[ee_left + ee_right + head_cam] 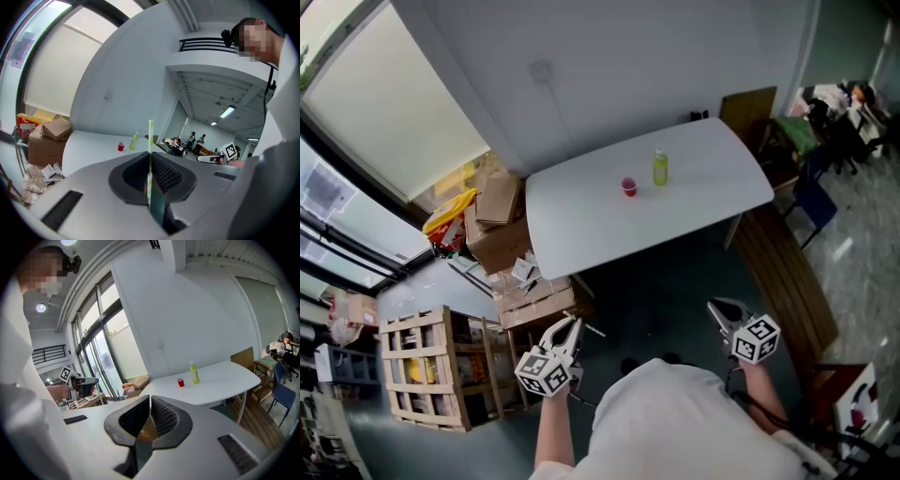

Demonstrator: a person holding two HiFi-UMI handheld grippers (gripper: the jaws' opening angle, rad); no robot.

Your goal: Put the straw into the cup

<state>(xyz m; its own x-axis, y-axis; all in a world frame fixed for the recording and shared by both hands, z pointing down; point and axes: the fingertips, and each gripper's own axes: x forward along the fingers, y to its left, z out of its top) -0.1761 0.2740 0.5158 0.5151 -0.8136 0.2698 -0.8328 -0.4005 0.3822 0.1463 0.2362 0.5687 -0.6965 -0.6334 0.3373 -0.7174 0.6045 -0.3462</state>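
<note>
Both arms are bent and held close to the body at the bottom of the head view, the left forearm [551, 427] and the right forearm [766, 392] each rising to a gripper topped by its marker cube. The left gripper [570, 324] sits at lower centre-left with its tips aimed up-frame, and its own view shows the jaws closed together on a thin straw [151, 136] standing upright between them. The right gripper [719, 306] is at lower right, well apart from the left, jaws pressed together with nothing between them.
</note>
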